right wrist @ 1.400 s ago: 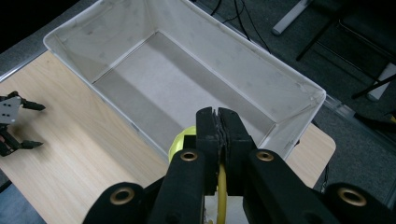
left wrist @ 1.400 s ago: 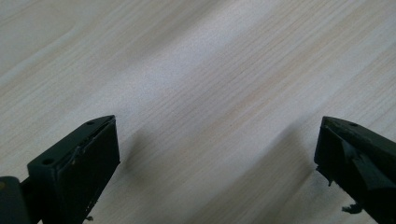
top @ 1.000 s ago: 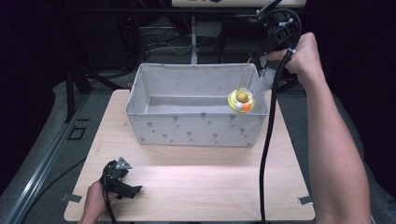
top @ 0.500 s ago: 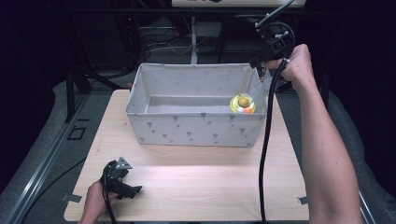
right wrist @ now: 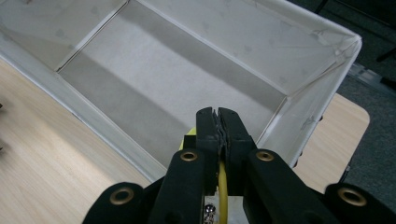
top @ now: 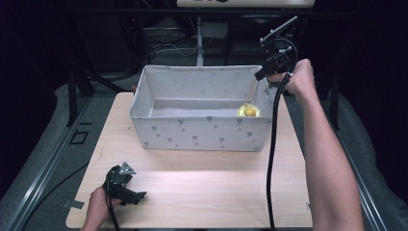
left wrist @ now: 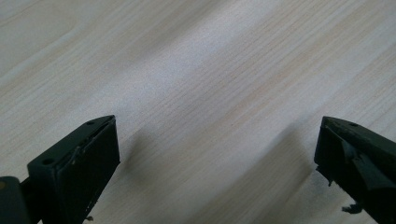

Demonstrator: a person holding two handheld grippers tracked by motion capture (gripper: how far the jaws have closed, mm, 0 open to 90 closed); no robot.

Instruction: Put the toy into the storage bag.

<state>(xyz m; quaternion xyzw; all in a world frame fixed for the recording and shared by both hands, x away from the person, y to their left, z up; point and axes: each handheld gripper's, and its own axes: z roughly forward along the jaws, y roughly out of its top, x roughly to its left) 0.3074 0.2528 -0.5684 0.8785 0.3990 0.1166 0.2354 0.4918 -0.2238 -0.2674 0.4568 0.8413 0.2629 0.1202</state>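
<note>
Surface, bin, two grippers, one yellow toy on a stick.

Surface (top: 192, 192): pale wood; the left gripper view gives its grain close up. Bin (top: 192, 134): white fabric, patterned, open-topped, at the far middle; the right gripper view looks into its grey floor and far corner. Right gripper (top: 263, 76): above the bin's far right corner; fingers (right wrist: 208, 135) pressed together on a thin yellow stick, a grip seen in the right gripper view. Left gripper (top: 126, 188): at the near left edge; fingers (left wrist: 88, 158) spread wide, holding nothing. Toy (top: 248, 111): round, yellow with an orange centre, hanging from the stick inside the bin's right end, in the high view.
</note>
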